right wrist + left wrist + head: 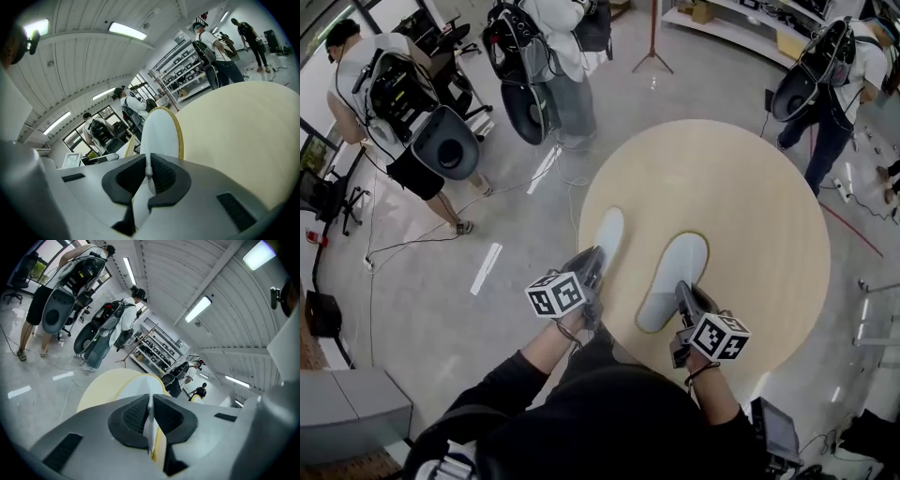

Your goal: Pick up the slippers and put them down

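Left gripper (594, 262): jaws pinched shut on the heel edge of the left white, yellow-rimmed flat slipper (608, 234), which sits close to the near-left rim of the round pale wooden table (750, 187); right gripper (682, 292): jaws likewise clamped on the heel of the matching right slipper (673, 277), well over the tabletop; judged step, setting down: bring the left slipper inboard; level both soles; release only once flat.

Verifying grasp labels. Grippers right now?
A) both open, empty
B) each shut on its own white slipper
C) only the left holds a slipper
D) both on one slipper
B: the left gripper pinches the edge of the left slipper, the right gripper that of the right slipper.
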Demonstrator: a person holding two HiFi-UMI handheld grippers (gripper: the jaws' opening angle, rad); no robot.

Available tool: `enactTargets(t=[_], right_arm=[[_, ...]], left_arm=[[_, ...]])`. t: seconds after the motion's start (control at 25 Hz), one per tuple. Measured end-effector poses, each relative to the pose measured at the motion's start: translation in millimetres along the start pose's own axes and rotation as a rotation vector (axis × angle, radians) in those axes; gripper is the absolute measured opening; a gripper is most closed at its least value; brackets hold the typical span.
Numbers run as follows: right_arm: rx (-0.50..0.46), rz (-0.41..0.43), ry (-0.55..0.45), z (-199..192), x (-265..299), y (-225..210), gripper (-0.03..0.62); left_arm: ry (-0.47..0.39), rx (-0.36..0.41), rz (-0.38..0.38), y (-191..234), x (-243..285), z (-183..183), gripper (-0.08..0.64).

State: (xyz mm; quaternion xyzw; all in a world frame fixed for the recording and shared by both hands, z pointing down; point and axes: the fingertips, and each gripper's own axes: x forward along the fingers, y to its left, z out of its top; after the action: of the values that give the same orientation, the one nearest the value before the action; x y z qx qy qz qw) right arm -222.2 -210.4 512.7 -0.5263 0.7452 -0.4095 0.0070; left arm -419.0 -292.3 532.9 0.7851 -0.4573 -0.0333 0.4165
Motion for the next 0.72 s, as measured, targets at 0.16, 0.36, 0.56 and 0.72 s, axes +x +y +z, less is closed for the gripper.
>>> enactTargets(t=[0.16, 0.36, 0.56, 0.72], right_arm=[[-0.025, -0.047, 0.097, 0.6, 82.3, -14.0, 0.032], [-0.029, -0.072, 0.212, -27.7, 172.9, -21.0, 0.032], [-0.024, -0.082, 0.292, -71.0, 244.2, -17.1, 0.032], [-0.034, -0.118, 0.331, -110.0, 263.1, -26.6, 0.032]], left_arm=[[0.025, -0.013, 0.055, 56.7, 52.9, 21.9, 0.032], [0.076, -0.015, 0.117, 124.2, 99.4, 23.0, 0.032], [0.121, -0.065, 0.143, 176.1, 120.2, 10.0, 0.032], [0.155, -0.045, 0.133, 188.8, 119.6, -14.8, 0.032]])
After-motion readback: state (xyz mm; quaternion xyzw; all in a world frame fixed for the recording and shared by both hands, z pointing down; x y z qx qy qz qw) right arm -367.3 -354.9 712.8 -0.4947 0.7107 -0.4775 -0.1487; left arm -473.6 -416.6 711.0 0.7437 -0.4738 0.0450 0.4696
